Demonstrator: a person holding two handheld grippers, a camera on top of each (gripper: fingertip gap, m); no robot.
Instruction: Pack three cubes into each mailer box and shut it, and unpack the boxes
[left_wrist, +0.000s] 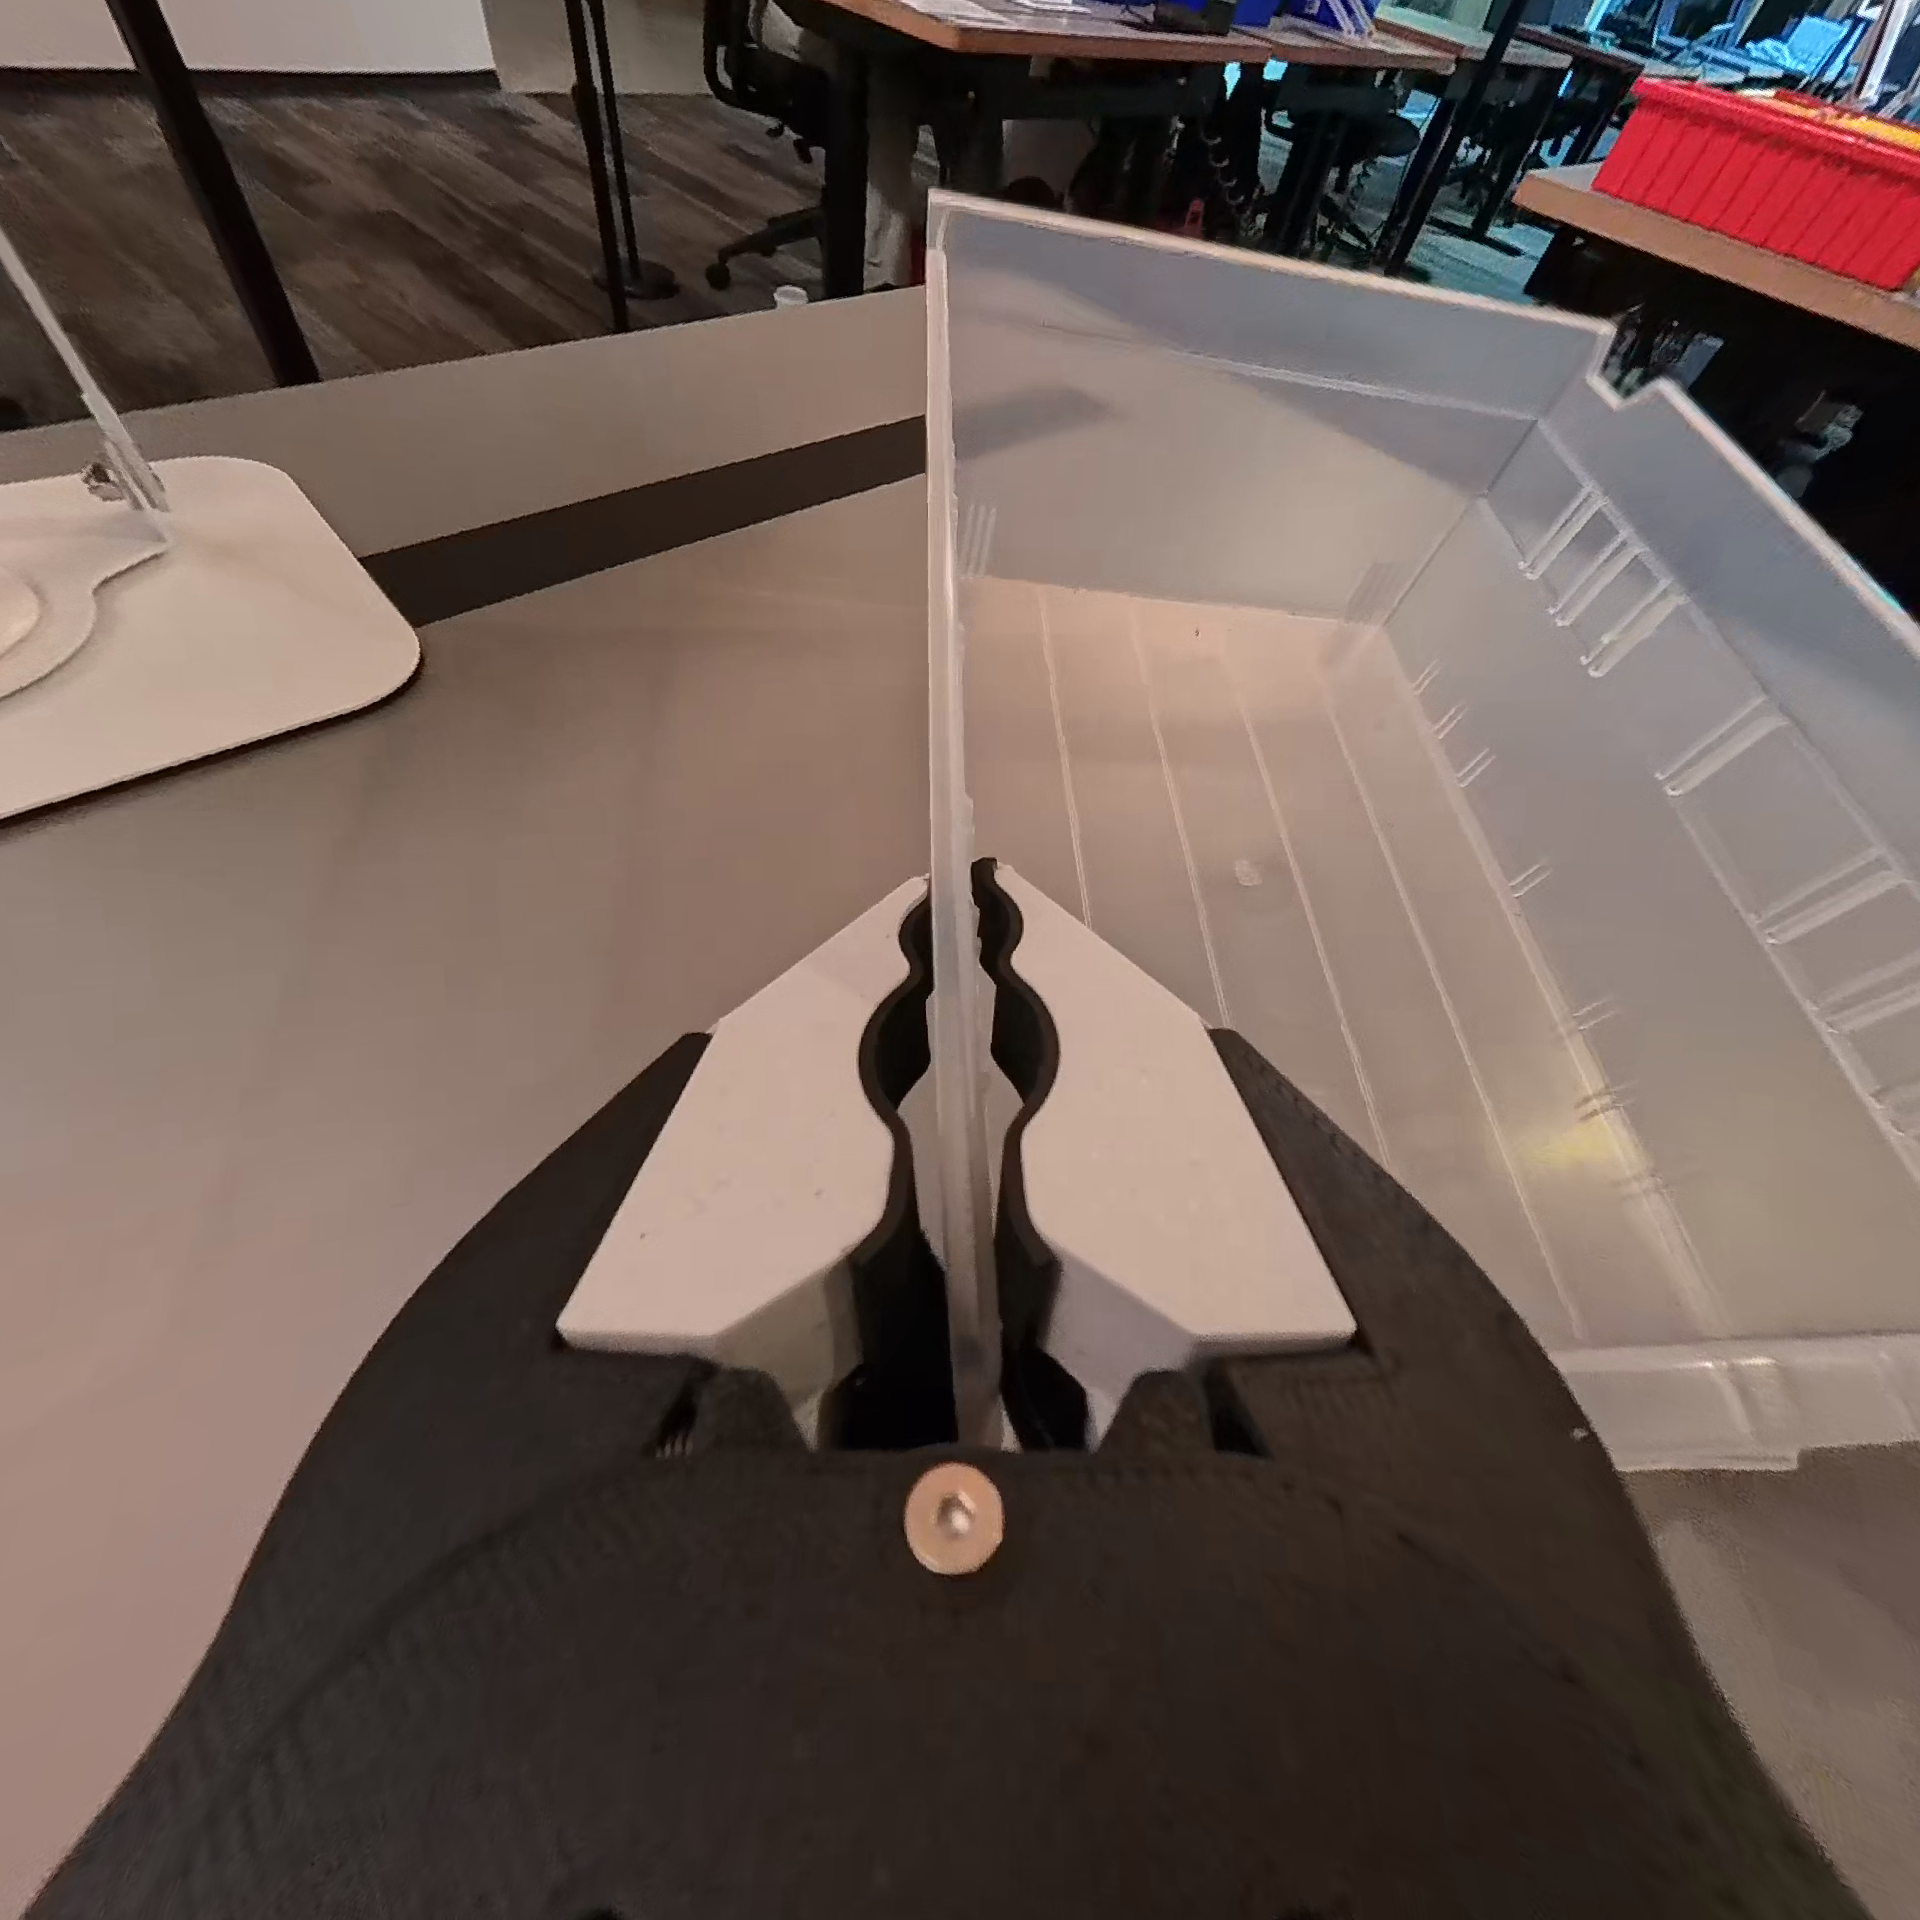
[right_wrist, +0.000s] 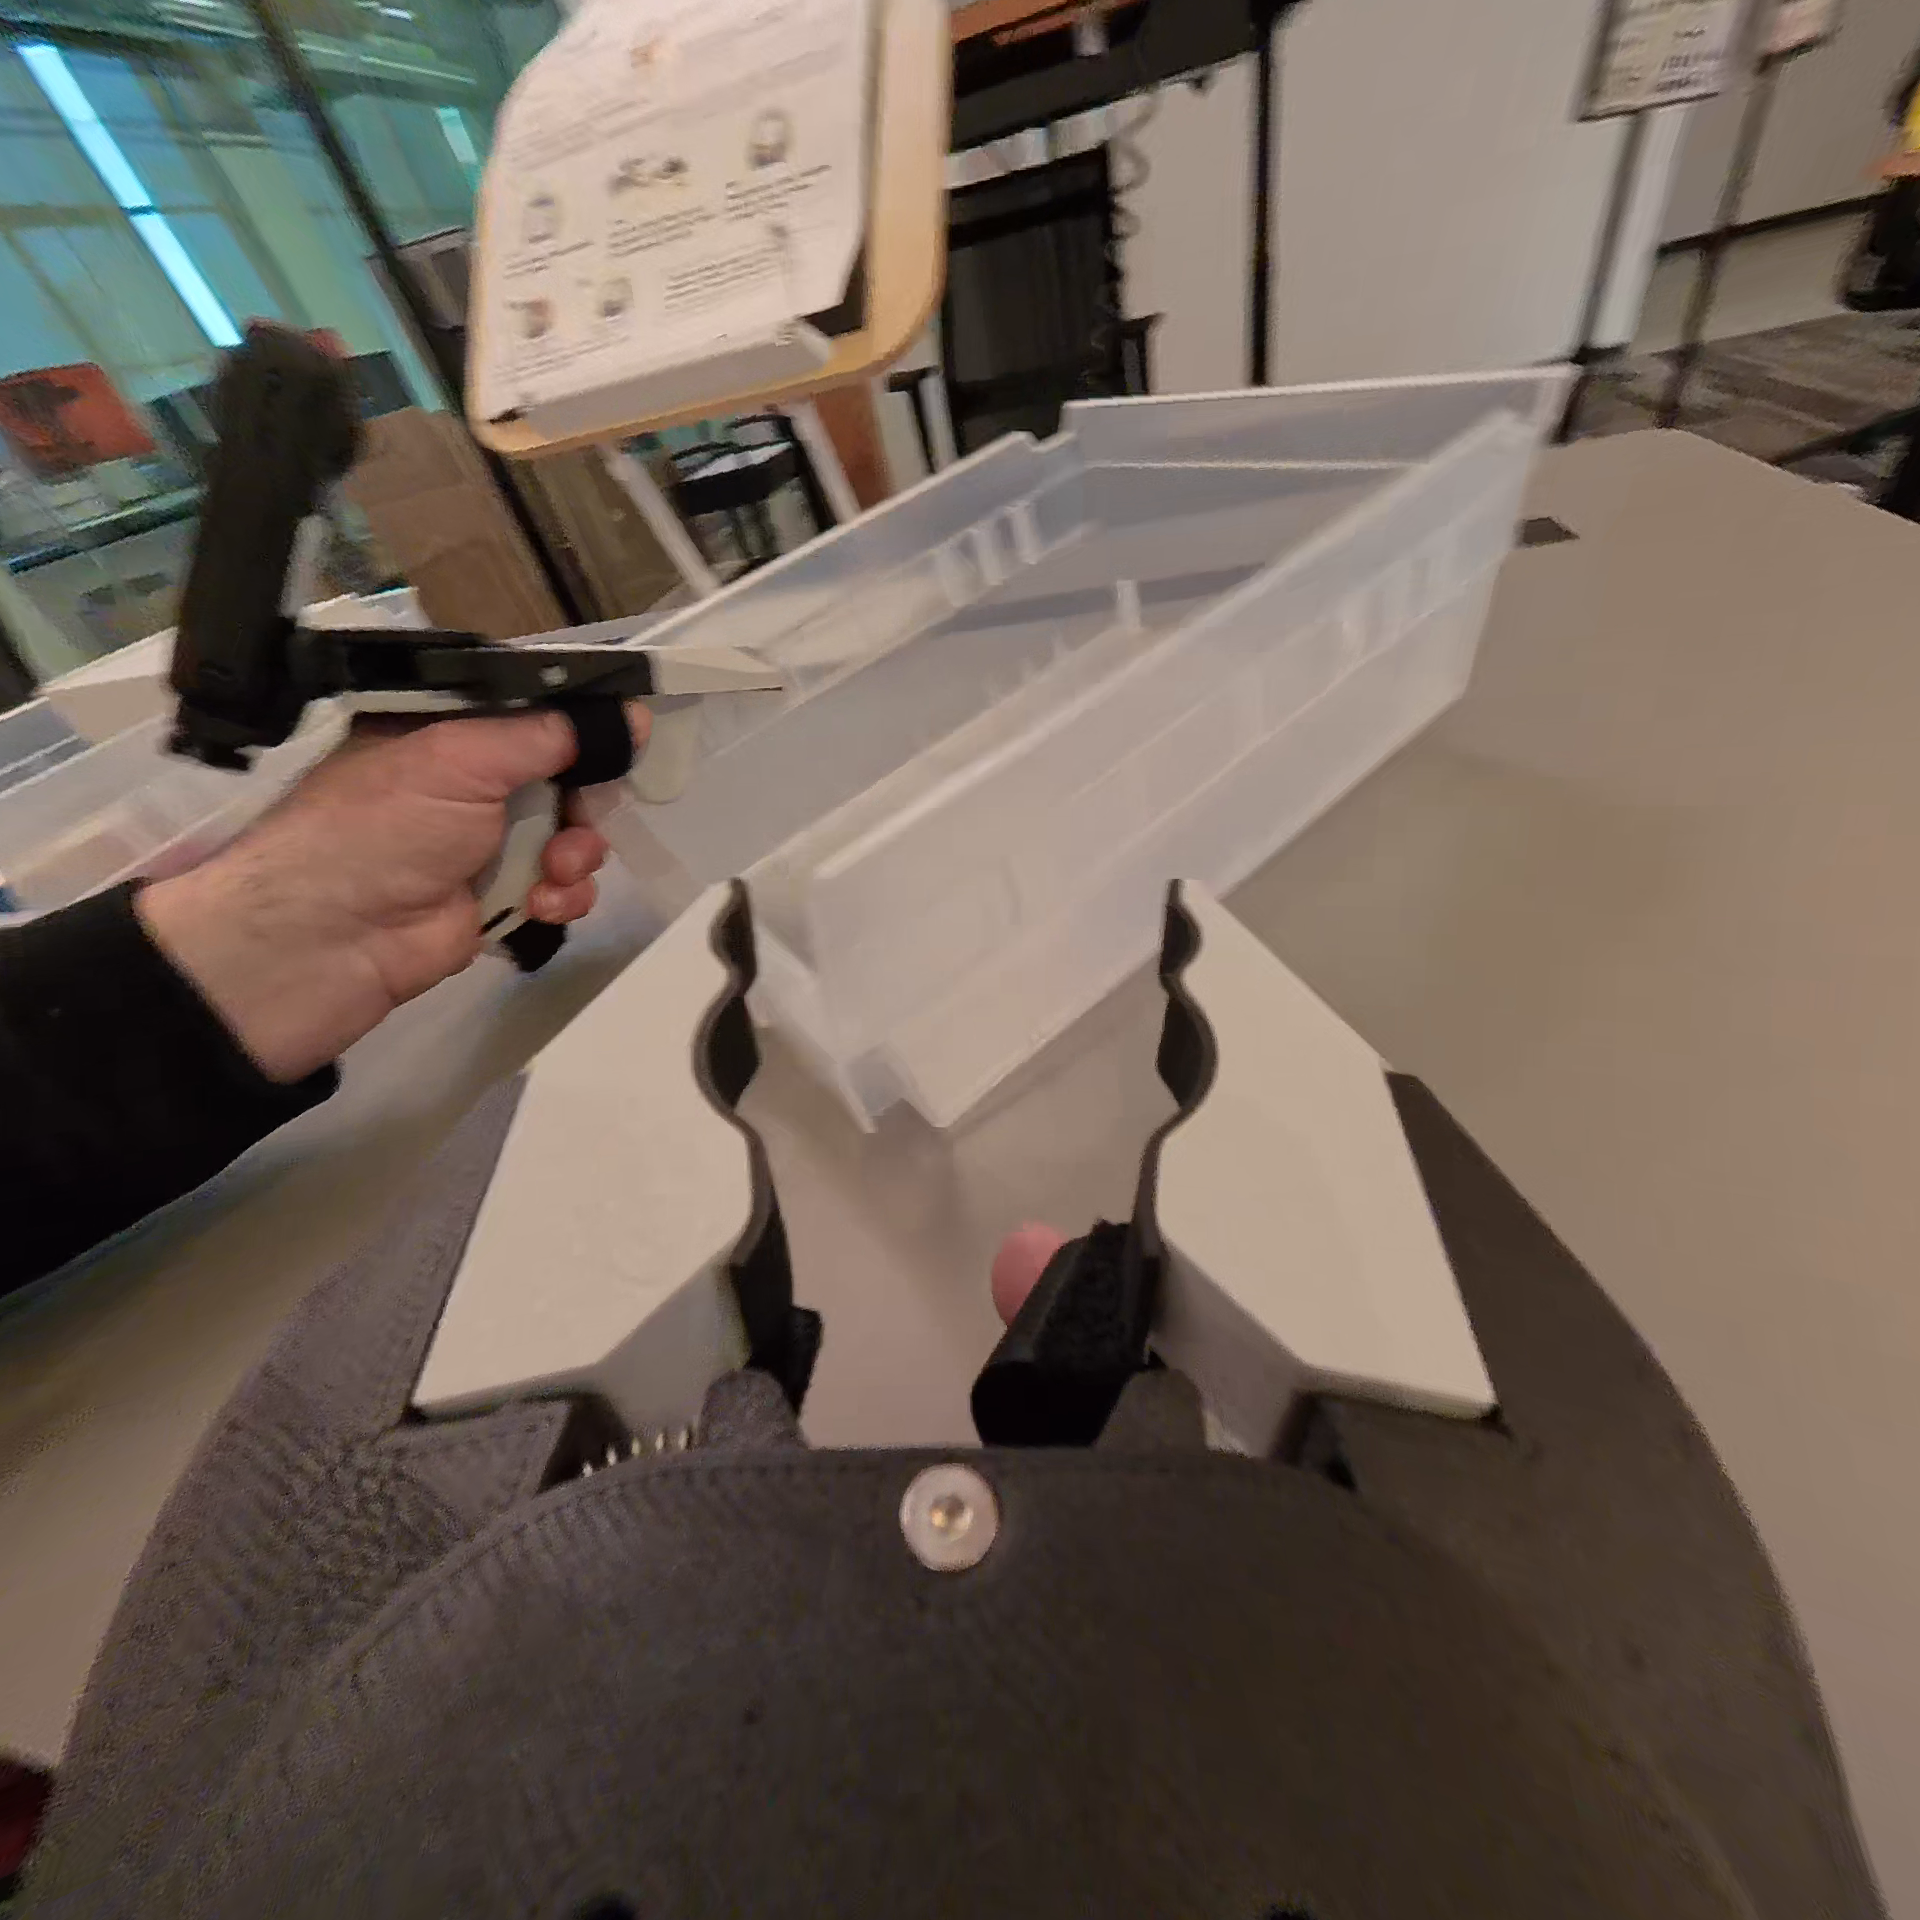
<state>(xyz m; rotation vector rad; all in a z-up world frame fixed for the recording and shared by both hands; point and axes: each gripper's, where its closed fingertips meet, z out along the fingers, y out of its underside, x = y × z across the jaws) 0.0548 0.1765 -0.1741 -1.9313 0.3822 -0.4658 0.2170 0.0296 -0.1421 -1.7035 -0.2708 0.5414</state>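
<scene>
- In the left wrist view, the left gripper (left_wrist: 958, 883) is nearest. Its two white fingers (left_wrist: 800, 1122) are pinched tight on the thin side wall of a clear plastic bin (left_wrist: 1351, 831).
- The wall stands up straight between the fingers and runs away from the camera.
- The inside of the bin lies to the right of that wall. Nothing shows in it.
- The bin's floor has long raised lines, and its far right wall has small ribs.
- Under and around the bin is a grey table (left_wrist: 468, 935).
- On the far left of the table sits a flat white stand base (left_wrist: 208, 644) with a clear post rising from it.
- Past the table, a red bin (left_wrist: 1766, 177) rests on another desk at the far right.
- In the right wrist view, the right gripper (right_wrist: 956, 904) is nearest. Its fingers (right_wrist: 582, 1195) are spread wide apart and grip nothing.
- The near end of the bin (right_wrist: 1039, 831) sits between the two fingertips. I cannot tell if it touches them.
- The bin is tilted here, with its left side higher.
- On the left, a hand (right_wrist: 353, 862) in a dark sleeve squeezes the handle of the left gripper (right_wrist: 769, 675), which bites the bin's left rim.
- Farther back stands a board with a paper sheet (right_wrist: 675, 197) on it.
- No mailer box or cube shows in either view.
</scene>
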